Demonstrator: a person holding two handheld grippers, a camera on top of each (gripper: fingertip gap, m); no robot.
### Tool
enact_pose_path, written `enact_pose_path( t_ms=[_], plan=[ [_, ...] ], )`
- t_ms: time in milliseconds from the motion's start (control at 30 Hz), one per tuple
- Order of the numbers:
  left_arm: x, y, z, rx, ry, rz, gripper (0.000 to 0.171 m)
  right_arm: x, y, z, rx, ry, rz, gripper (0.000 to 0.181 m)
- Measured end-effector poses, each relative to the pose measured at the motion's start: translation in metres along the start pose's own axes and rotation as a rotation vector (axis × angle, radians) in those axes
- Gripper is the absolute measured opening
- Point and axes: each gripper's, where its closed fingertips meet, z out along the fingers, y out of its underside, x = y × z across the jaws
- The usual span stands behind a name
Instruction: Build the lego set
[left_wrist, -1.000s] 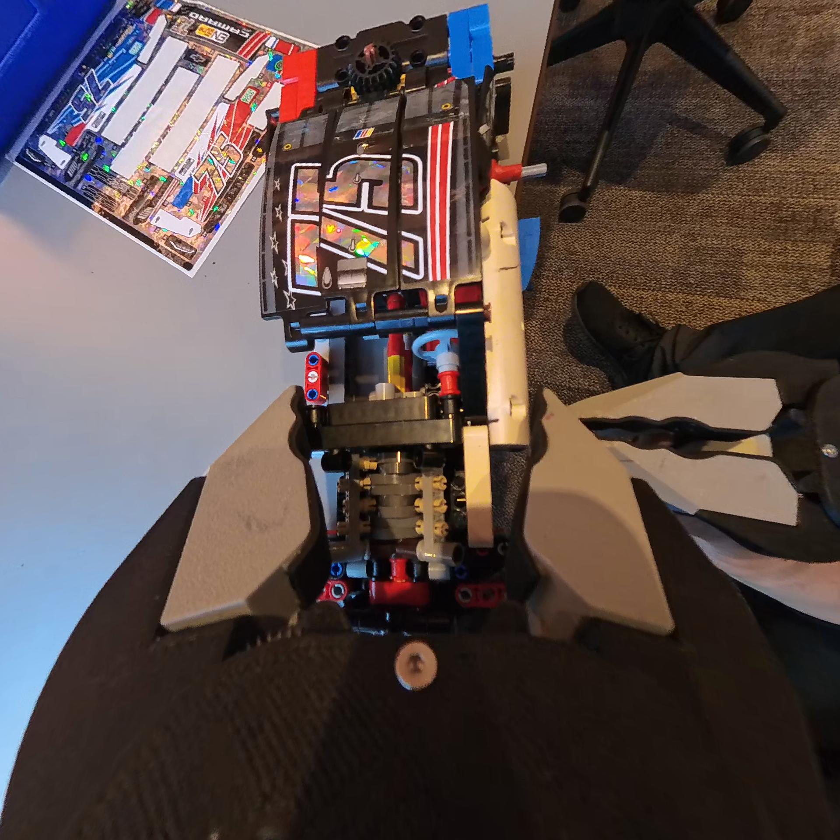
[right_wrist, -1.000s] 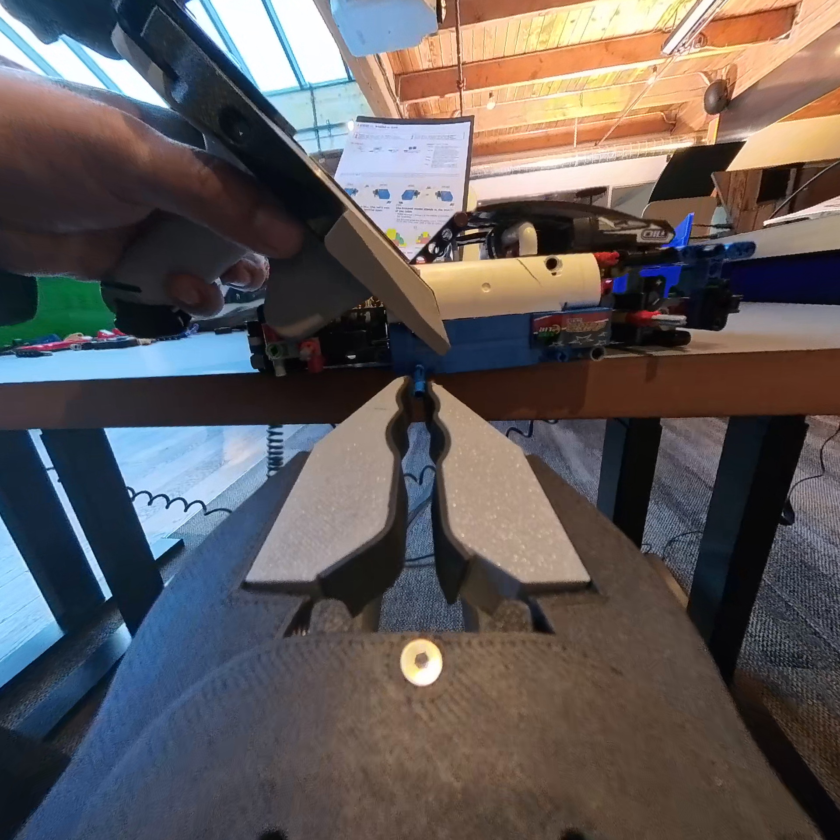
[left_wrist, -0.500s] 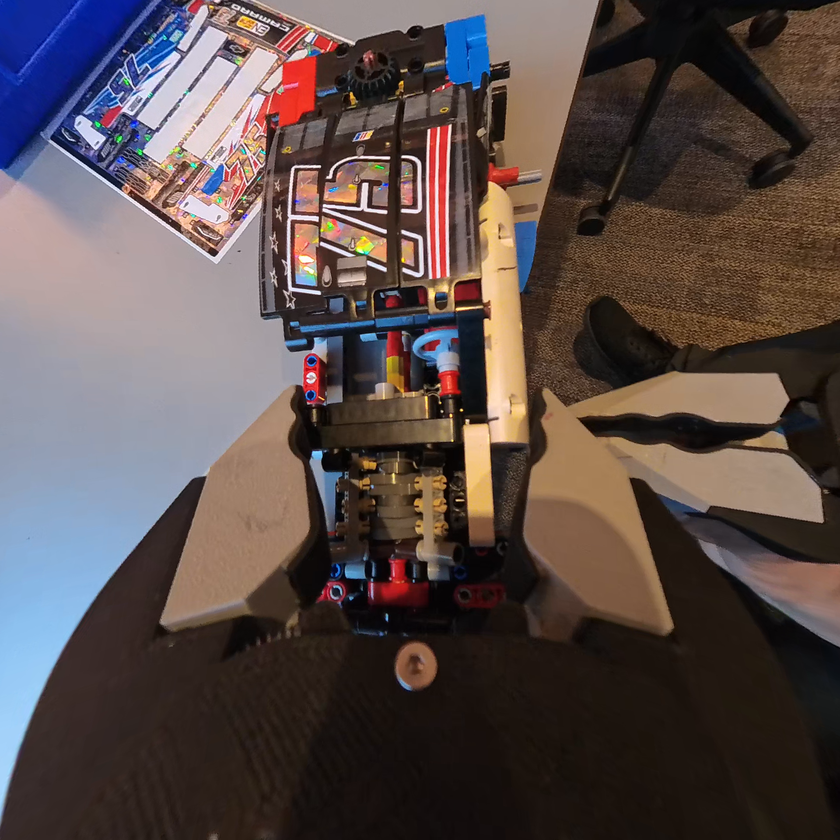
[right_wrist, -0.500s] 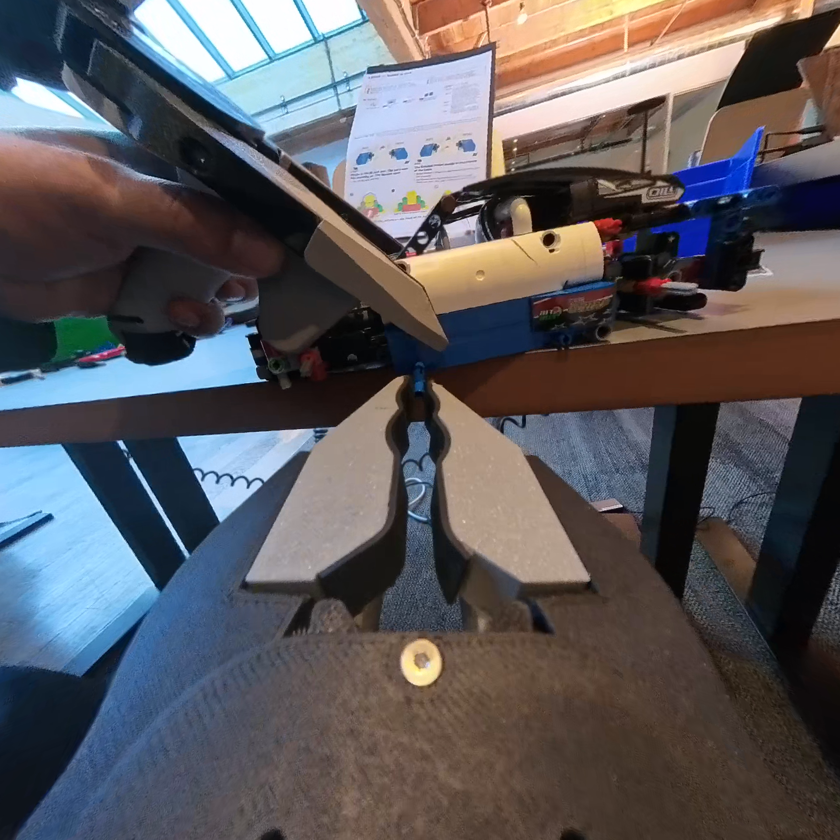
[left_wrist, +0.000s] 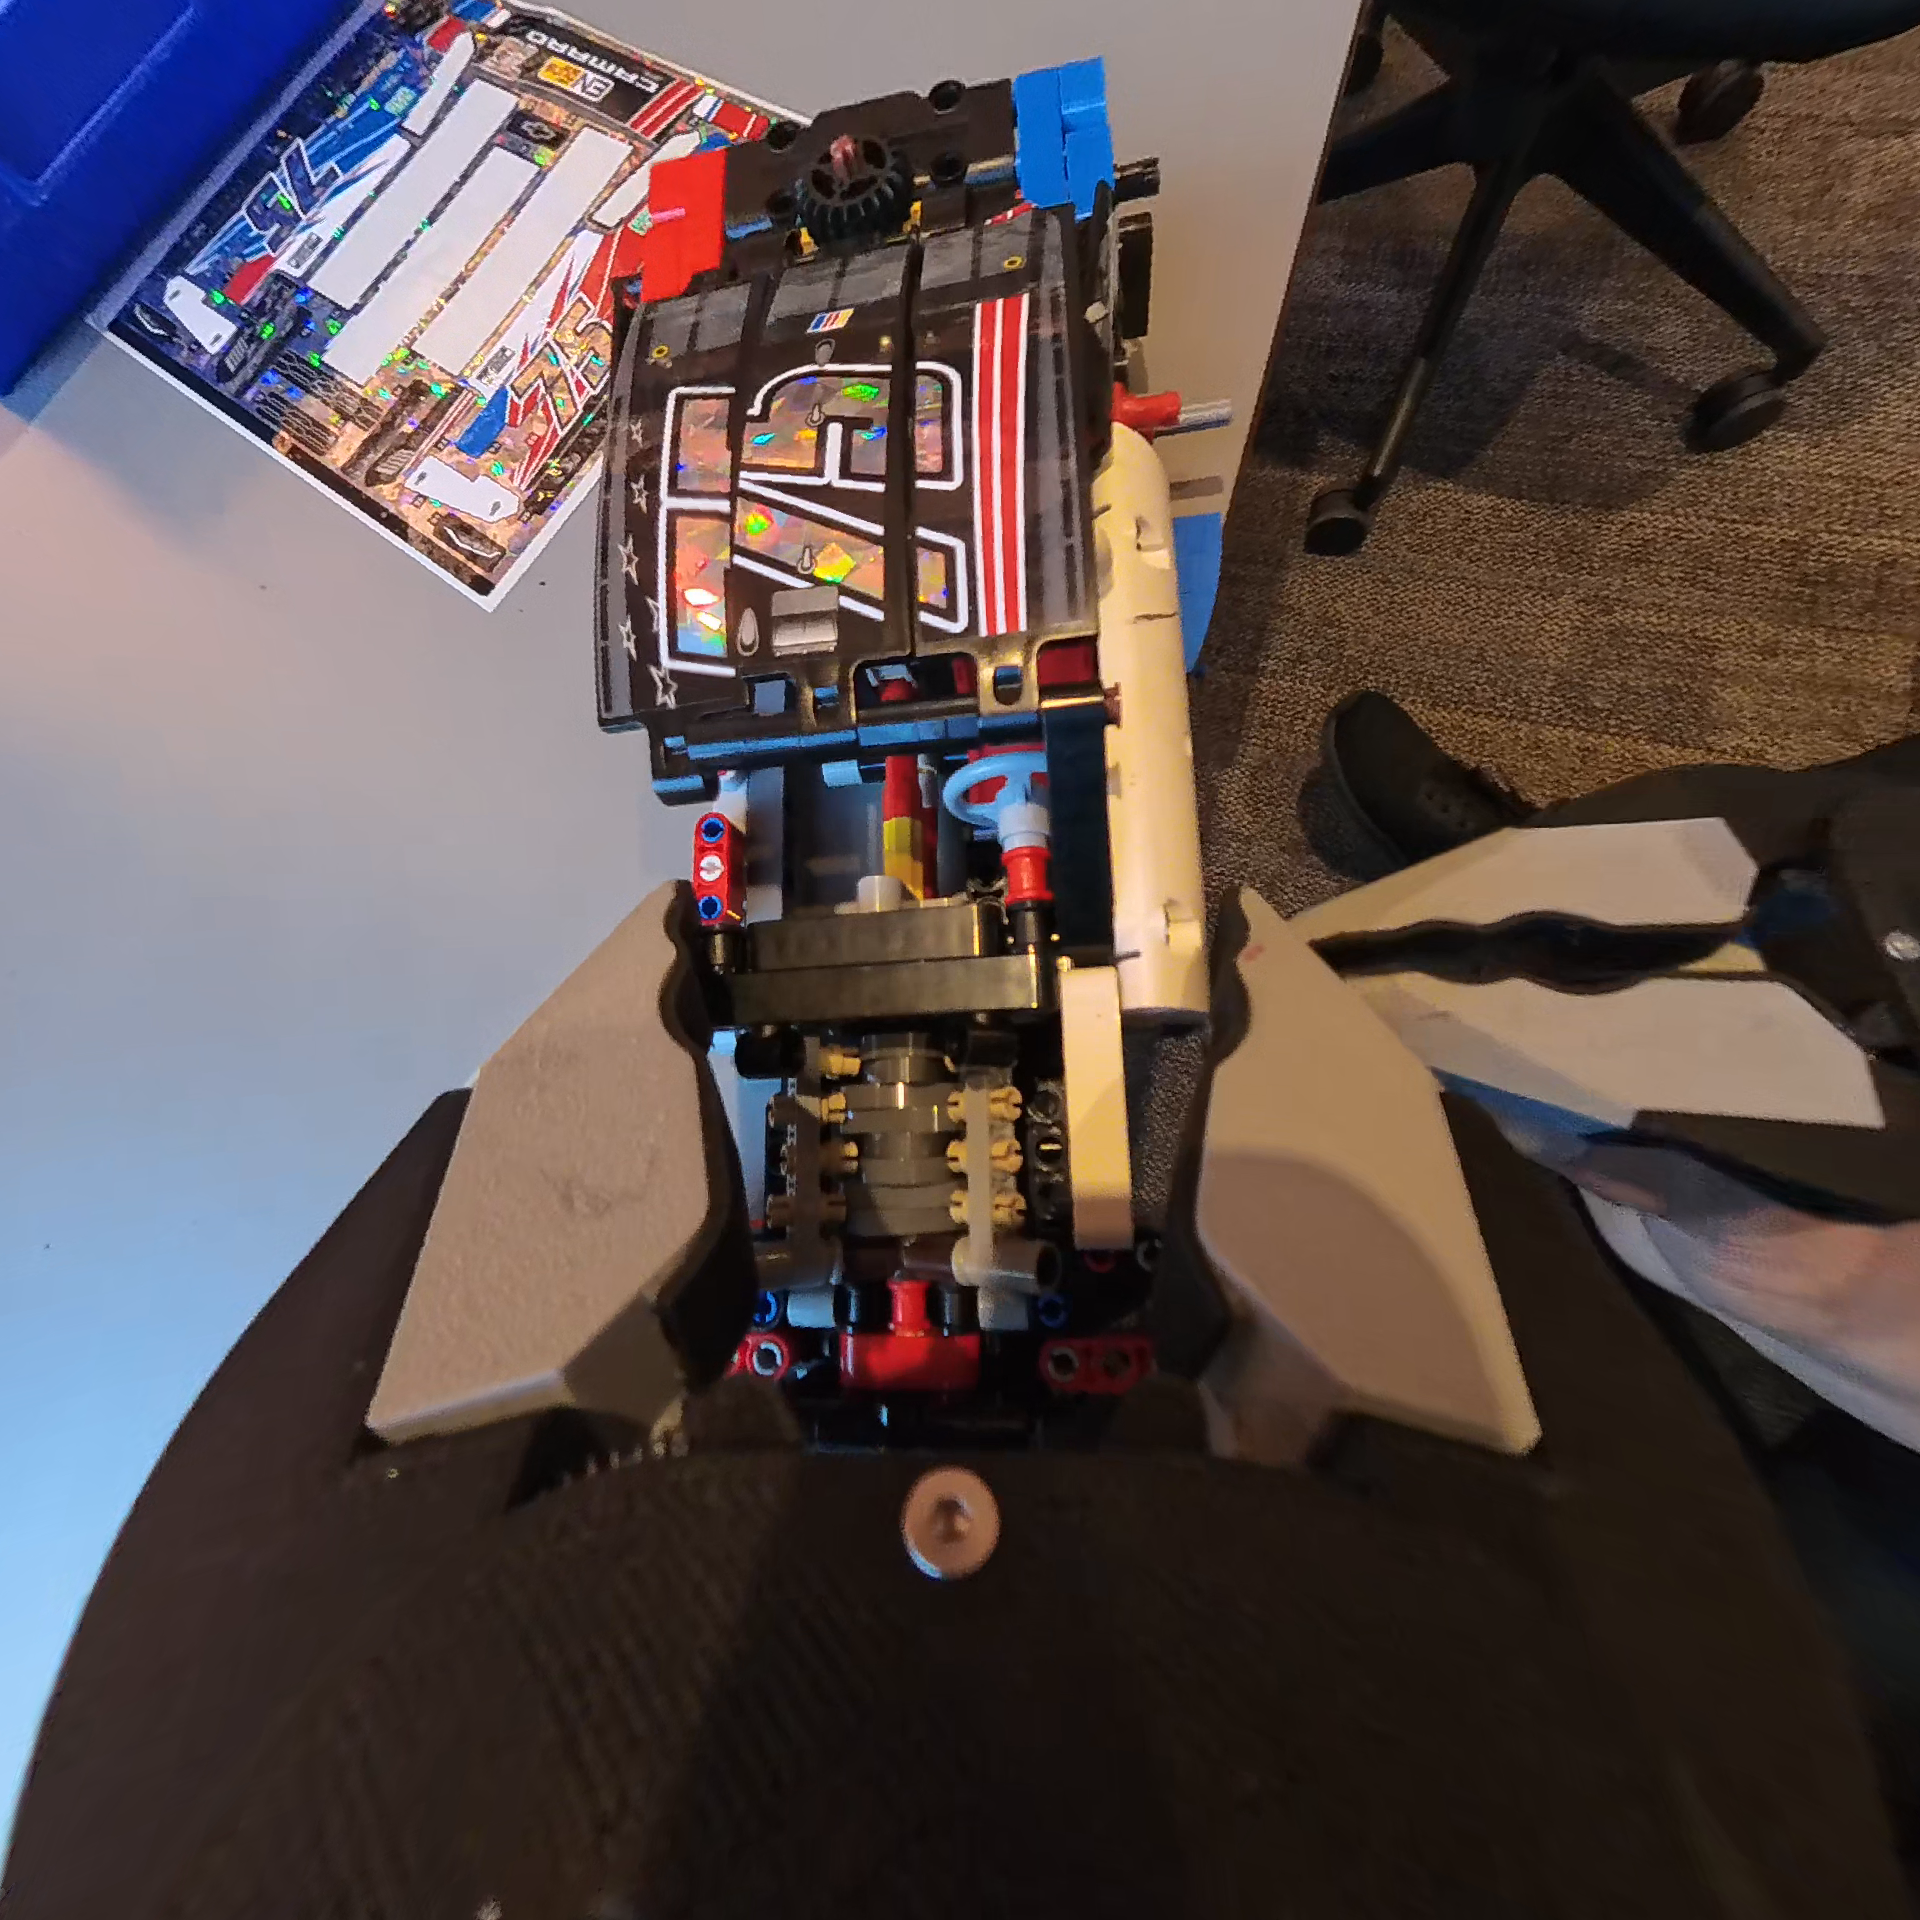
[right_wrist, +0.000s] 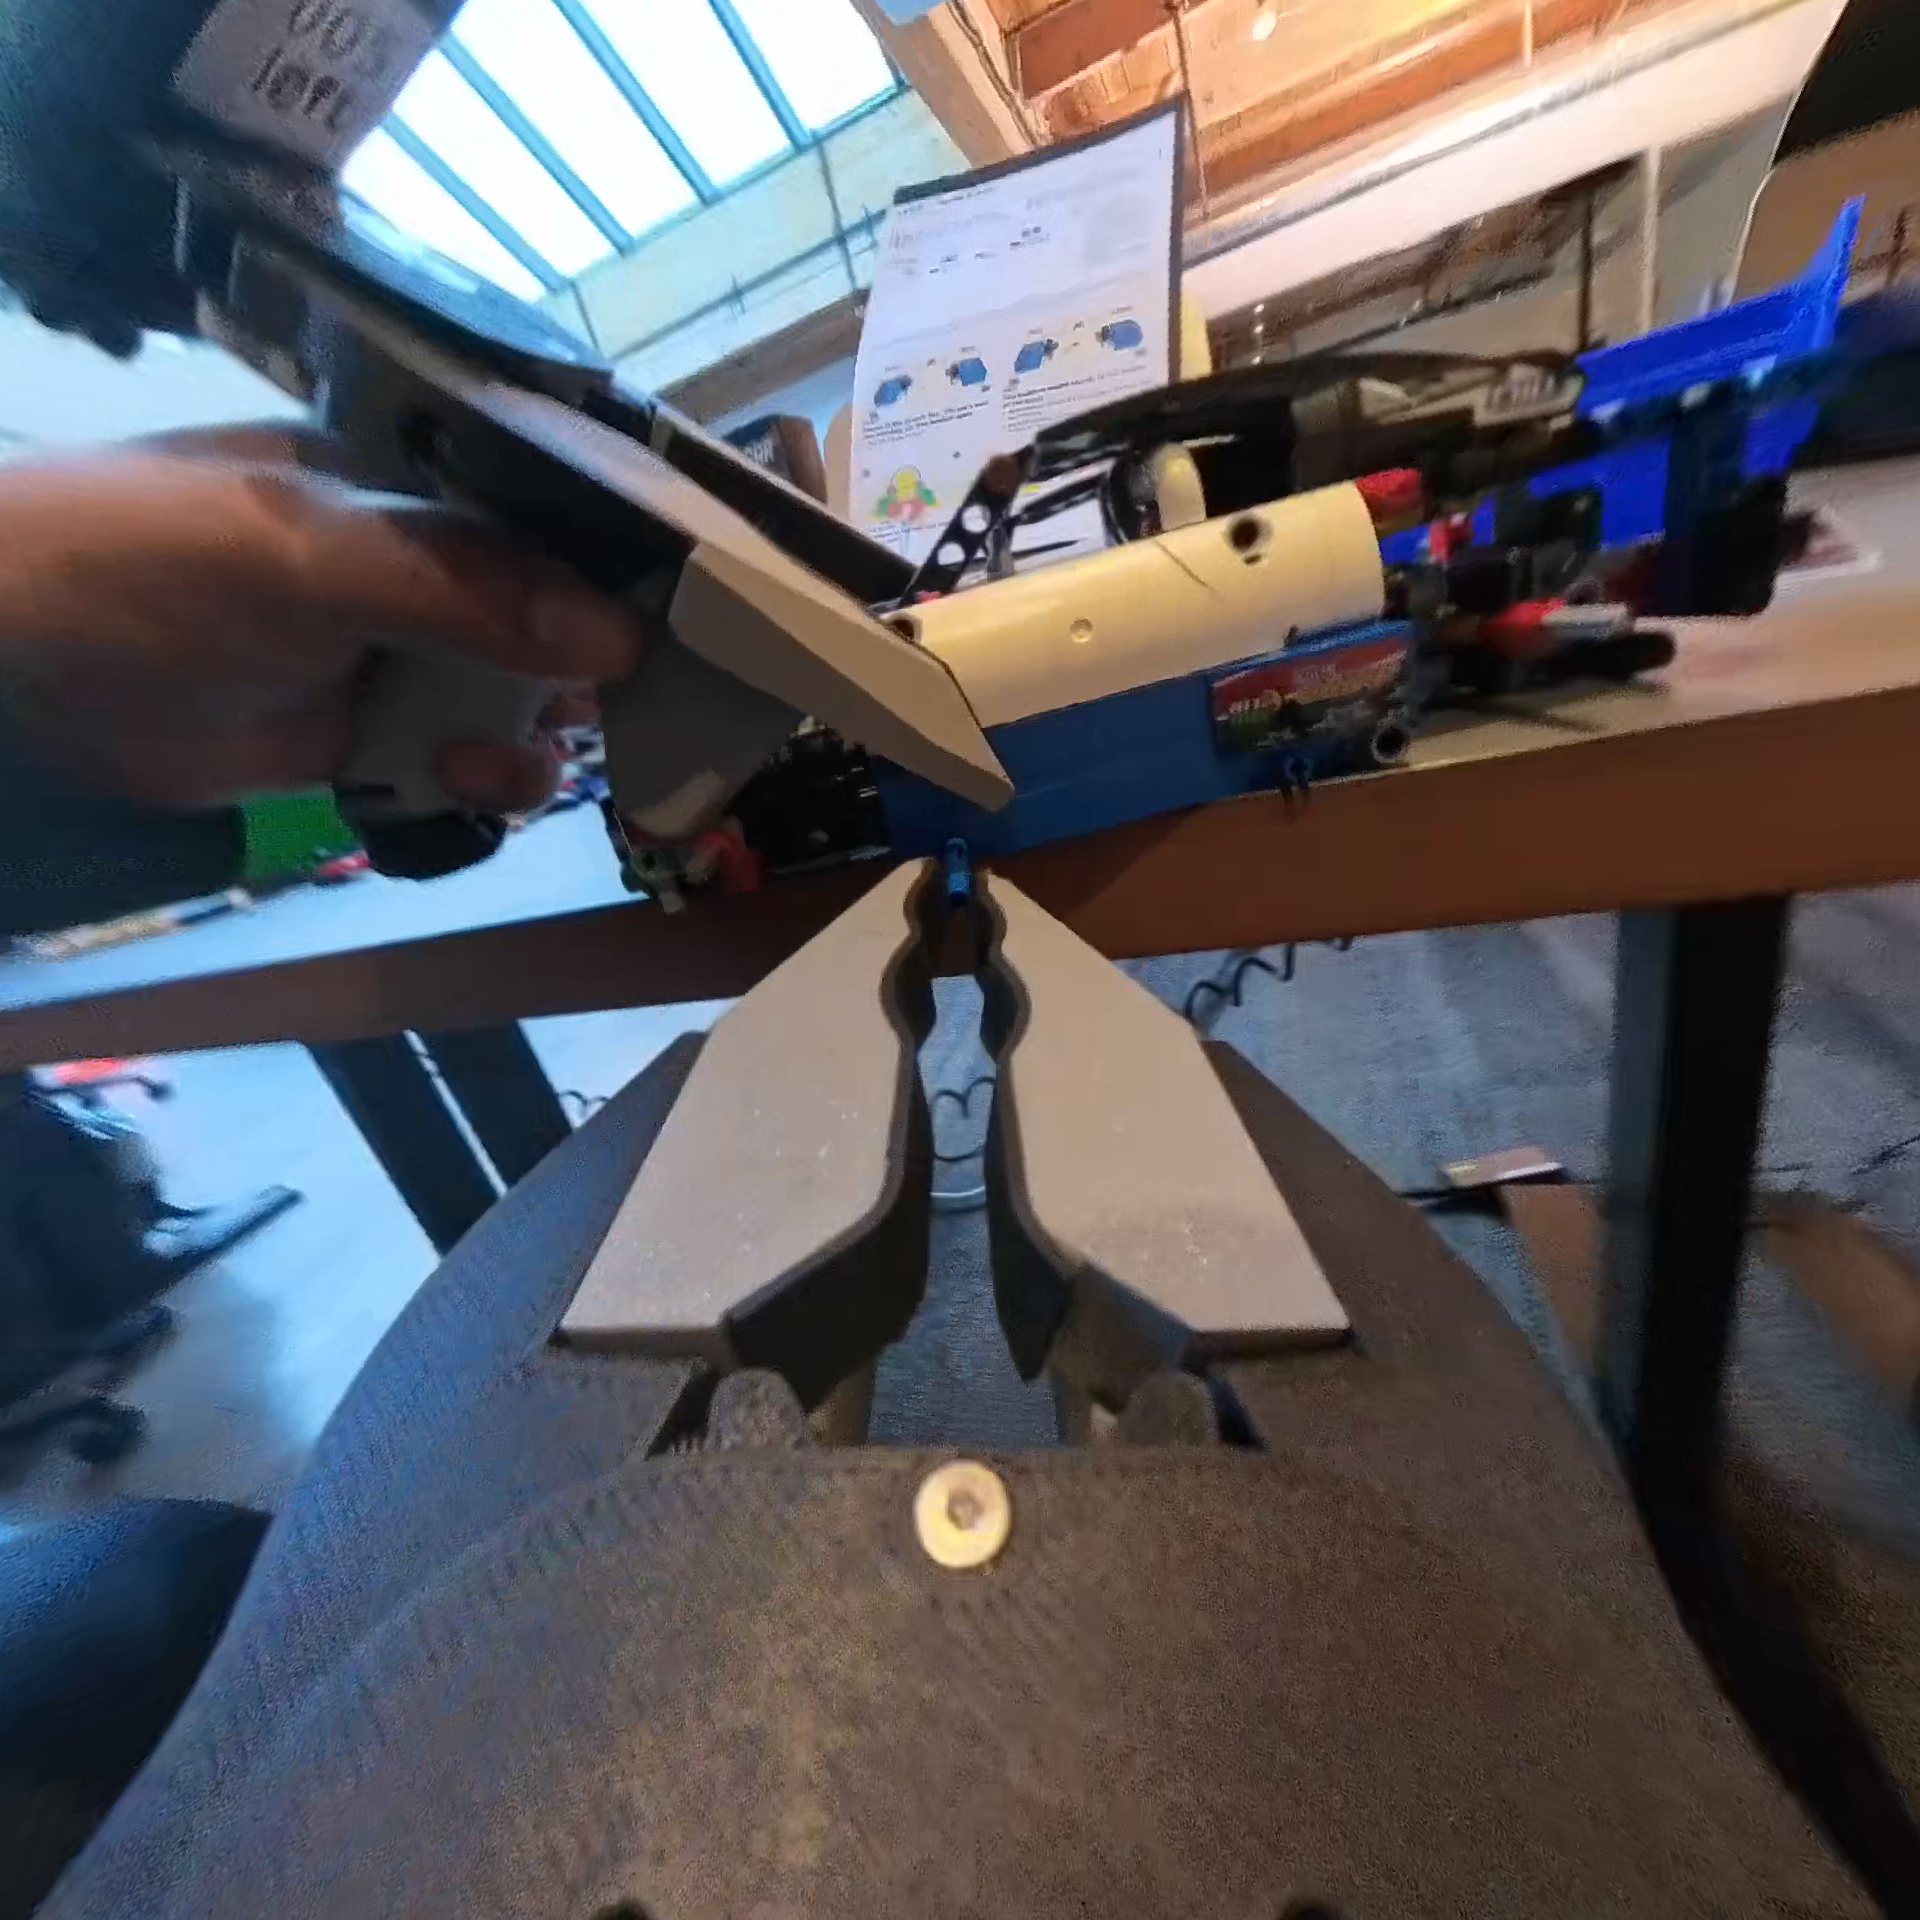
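The lego car (left_wrist: 862, 499) has a black stickered roof, a white side panel and an open engine bay, and lies on the grey table (left_wrist: 260, 831) at its right edge. My left gripper (left_wrist: 956, 925) is shut on the car's front end, one finger on each side. In the right wrist view the car (right_wrist: 1143, 613) shows side-on with a blue lower panel, and the left gripper's near finger (right_wrist: 831, 675) lies against it. My right gripper (right_wrist: 954, 914) is shut on a small blue pin (right_wrist: 954, 878), just under the blue panel. It also shows in the left wrist view (left_wrist: 1320, 940), beside the car.
A sticker sheet (left_wrist: 416, 291) and a blue bin (left_wrist: 83, 135) lie at the table's far left. An instruction sheet (right_wrist: 1018, 312) stands behind the car. An office chair (left_wrist: 1558, 208) and a shoe (left_wrist: 1403, 790) are on the carpet to the right. The table's wooden edge (right_wrist: 1455, 831) runs just below the car.
My right gripper has moved closer to the car's side with the blue pin, tilting as it went. My left gripper keeps its hold on the car, which has turned slightly.
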Motion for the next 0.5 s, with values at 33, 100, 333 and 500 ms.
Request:
enact_pose_path(
  t_ms=[33,100,333,500],
  plan=[
    [0.0004,-0.0003,-0.0002,0.001,-0.006,0.008,0.095,0.0001,-0.0008,0.0005,0.002,-0.005,0.035,0.002],
    [0.0022,-0.0008,-0.0006,-0.002,-0.014,0.024,0.095,0.0,-0.0013,0.0023,-0.015,0.007,0.016,0.002],
    [0.0021,-0.0013,-0.0008,0.002,-0.018,0.024,0.095,0.0005,-0.0021,0.0042,-0.002,0.036,-0.082,0.002],
    [0.0029,-0.0018,0.0001,0.01,0.002,0.013,0.095,0.0002,-0.0043,0.0032,0.044,-0.005,0.009,0.002]
  ],
)
